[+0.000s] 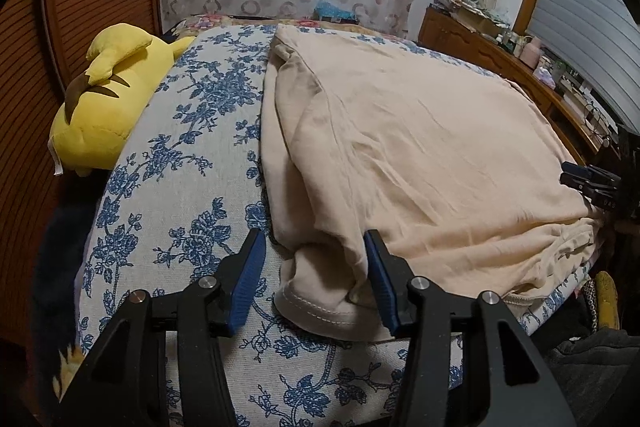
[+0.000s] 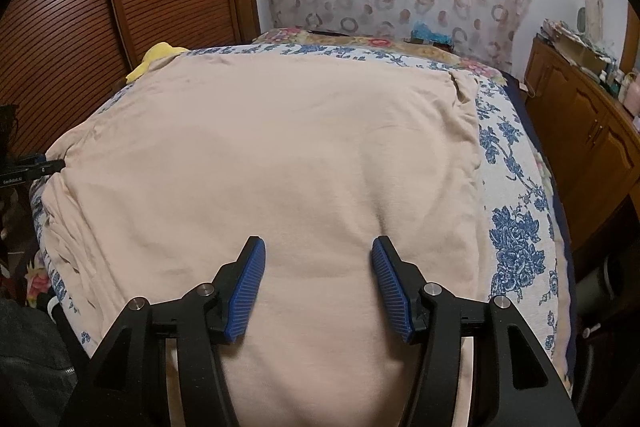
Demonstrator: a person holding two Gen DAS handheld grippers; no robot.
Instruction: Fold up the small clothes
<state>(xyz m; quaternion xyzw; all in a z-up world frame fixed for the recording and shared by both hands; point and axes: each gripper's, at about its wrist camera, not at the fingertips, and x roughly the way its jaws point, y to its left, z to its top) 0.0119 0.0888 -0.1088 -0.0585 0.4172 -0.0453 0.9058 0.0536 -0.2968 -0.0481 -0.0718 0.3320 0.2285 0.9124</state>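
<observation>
Your left gripper (image 1: 316, 283) is open around the sleeve (image 1: 320, 291) at lower centre; the shirt (image 1: 420, 147) spreads up-right on the bed (image 1: 180, 167). Your right gripper (image 2: 318, 287) hovers open above it.

The left black two-finger gripper with blue ribbed pads (image 1: 314, 277) points downward, jaws apart. The right black, blue-padded gripper (image 2: 318, 283) likewise tilts down, its jaws spread wide.
</observation>
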